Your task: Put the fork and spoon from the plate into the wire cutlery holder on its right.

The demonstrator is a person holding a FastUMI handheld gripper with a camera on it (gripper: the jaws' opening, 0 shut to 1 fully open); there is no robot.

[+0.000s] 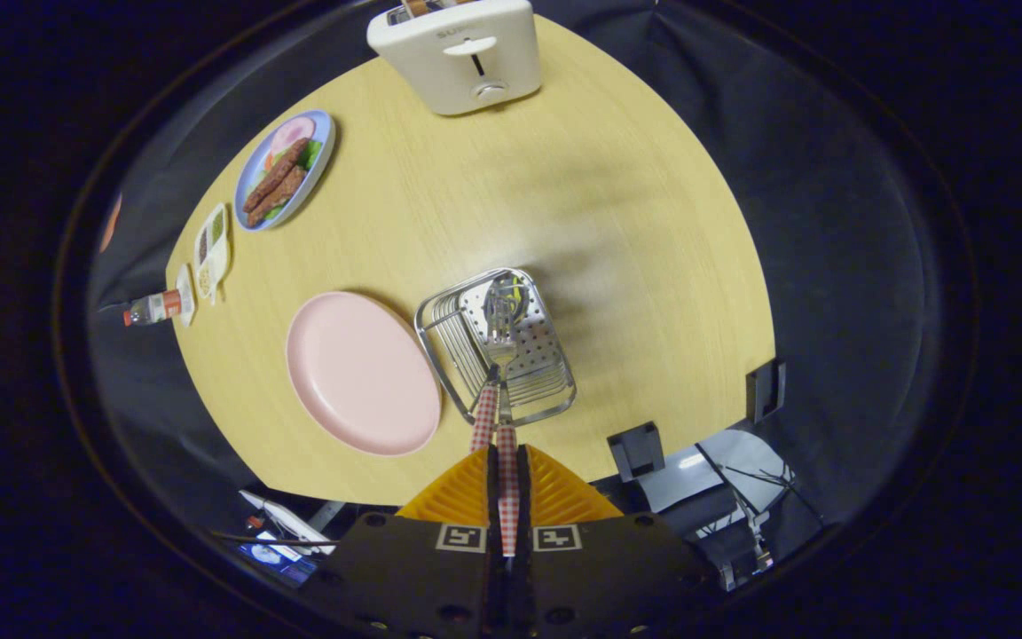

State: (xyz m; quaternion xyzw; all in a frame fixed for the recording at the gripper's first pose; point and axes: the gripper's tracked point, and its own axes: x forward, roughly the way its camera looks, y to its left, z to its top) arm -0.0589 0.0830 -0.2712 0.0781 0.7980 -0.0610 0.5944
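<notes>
I'm holding the gripper (507, 461) high over the table (635, 222), looking almost straight down, and my fingers are pinched together on the checked handle of the fork (500, 355). The fork is hanging just ahead of my fingertips, its long axis running straight away from me, tines pointing down and forward over the wire cutlery holder (495, 346). The holder is sitting directly beyond my fingers, just to the right of the pink plate (360, 373), the two almost touching. The plate is looking bare to me, and something shiny with a rounded bowl is lying inside the holder past the tines; I'm taking that for the spoon (506, 297), though the glare is making it hard to be sure. So I'm judging this the last piece: the fork is already lined up over the basket, and what's coming is a straight lowering along its own axis, watching that the tines aren't snagging on the wires.
</notes>
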